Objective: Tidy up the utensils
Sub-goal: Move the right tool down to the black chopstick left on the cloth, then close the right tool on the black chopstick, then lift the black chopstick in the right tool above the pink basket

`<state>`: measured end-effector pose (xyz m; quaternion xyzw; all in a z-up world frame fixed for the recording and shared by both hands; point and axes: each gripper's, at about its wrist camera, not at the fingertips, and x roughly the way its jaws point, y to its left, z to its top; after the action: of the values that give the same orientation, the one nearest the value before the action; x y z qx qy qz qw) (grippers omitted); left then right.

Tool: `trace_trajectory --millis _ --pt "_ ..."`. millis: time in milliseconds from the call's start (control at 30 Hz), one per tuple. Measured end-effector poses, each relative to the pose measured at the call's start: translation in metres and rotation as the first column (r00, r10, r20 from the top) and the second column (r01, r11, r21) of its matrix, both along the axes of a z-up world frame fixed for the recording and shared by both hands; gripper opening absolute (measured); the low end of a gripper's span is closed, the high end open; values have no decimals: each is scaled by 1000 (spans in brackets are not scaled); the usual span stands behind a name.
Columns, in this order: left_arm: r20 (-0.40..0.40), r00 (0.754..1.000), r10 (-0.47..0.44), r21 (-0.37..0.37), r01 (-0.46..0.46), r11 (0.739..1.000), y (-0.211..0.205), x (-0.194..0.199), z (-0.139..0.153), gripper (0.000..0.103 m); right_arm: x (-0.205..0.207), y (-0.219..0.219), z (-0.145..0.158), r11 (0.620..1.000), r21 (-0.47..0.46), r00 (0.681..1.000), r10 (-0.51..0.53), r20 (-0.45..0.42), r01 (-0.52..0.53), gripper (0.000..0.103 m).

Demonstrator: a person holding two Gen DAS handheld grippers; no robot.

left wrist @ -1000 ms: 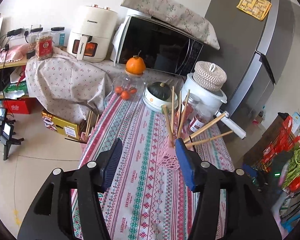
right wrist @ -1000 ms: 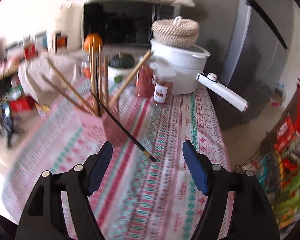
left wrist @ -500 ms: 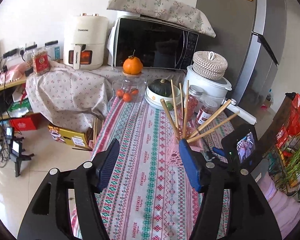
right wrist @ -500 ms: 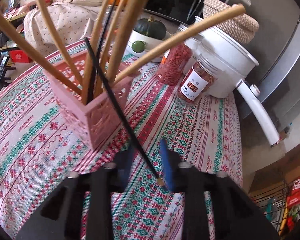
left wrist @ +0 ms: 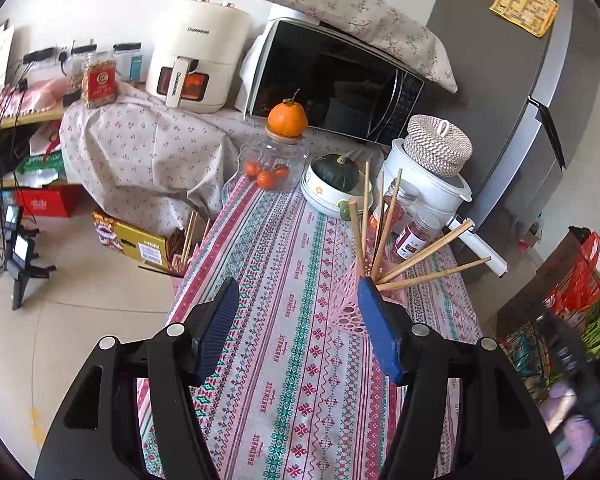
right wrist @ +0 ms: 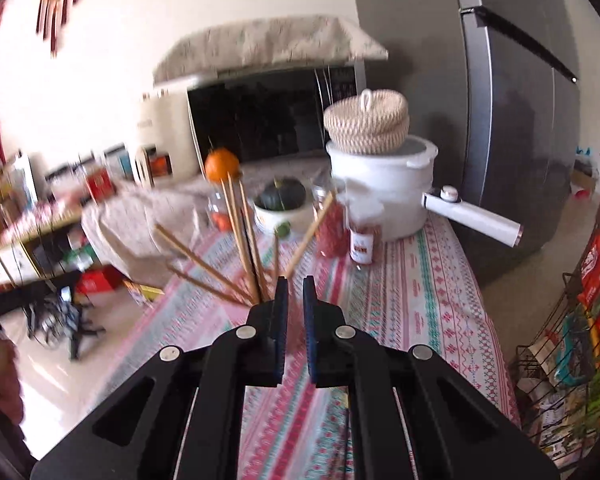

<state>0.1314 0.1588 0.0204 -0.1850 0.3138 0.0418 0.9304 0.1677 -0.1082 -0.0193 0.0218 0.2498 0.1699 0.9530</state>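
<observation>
Right gripper has pulled back and up since half a second ago; the black chopstick that lay between its pads then is not visible now. Pads nearly together, narrow gap, nothing visibly clamped. View is motion-blurred. Left gripper hovers over the patterned tablecloth, fingers wide apart, holding nothing. Pink holder sits on the cloth, partly hidden behind the left gripper's right pad. Wooden chopsticks stand in it, fanned out, two leaning far toward the white pot. Red spice jars sit between holder and pot.
</observation>
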Motion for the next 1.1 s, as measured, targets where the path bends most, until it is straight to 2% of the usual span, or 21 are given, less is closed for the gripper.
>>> trace_trajectory --millis 67,133,167,200,233,267,300,333,400,500,567,633,700,800,867,900,1033,1100 --pt "-20 1000 2 -24 -3 1000 7 1 -3 59 -1 5 16 999 32 1000 5 9 -5 8" --pt "-53 998 -16 -29 14 999 10 5 -8 59 1 9 26 1000 19 1000 -21 13 21 10" --pt "-81 997 -17 -31 15 999 12 7 -12 59 9 10 24 1000 0 999 -8 -46 8 12" --pt "-100 995 -14 -36 10 999 15 8 -15 59 19 12 17 999 -19 990 33 -139 -36 27" --pt "-120 993 -16 -46 10 999 17 8 -18 59 25 15 5 997 -47 972 52 -229 -64 52" --pt "-137 990 -25 -62 17 998 19 9 -20 59 30 15 -9 995 -80 952 34 -303 -61 59" --pt "-152 988 -37 -85 25 996 22 10 -22 63 37 14 -35 990 -129 921 2 -391 -57 62" --pt "-157 987 -42 -99 27 995 23 10 -22 65 42 16 -57 983 -170 890 -21 -455 -64 62" --pt "-160 986 -52 -137 30 990 25 11 -23 68 50 16 -97 968 -245 844 -86 -529 -55 62" --pt "-160 985 -66 -123 47 991 18 11 -23 68 63 11 -129 967 -255 806 -140 -576 -15 62" --pt "-164 984 -67 -90 53 995 11 12 -24 68 77 9 -146 961 -277 779 -178 -602 6 54" --pt "-170 983 -68 -62 58 996 7 13 -25 68 88 7 -159 954 -300 753 -215 -622 24 38" --pt "-174 982 -77 -65 66 996 5 14 -26 69 95 5 -166 953 -299 738 -231 -635 41 33" --pt "-180 980 -86 -71 74 995 3 17 -27 70 100 6 -166 952 -302 747 -234 -622 47 31" --pt "-186 978 -92 -63 81 995 0 18 -28 70 98 12 -167 948 -315 757 -232 -610 36 21" --pt "-189 978 -93 -58 84 995 -2 19 -29 70 96 14 -167 948 -318 762 -229 -606 32 10" --pt "-191 977 -94 -42 87 995 -4 18 -30 70 81 22 -166 947 -318 783 -237 -575 53 7" --pt "-189 978 -88 -43 81 996 -1 16 -29 70 59 19 -152 963 -259 809 -212 -548 77 7"
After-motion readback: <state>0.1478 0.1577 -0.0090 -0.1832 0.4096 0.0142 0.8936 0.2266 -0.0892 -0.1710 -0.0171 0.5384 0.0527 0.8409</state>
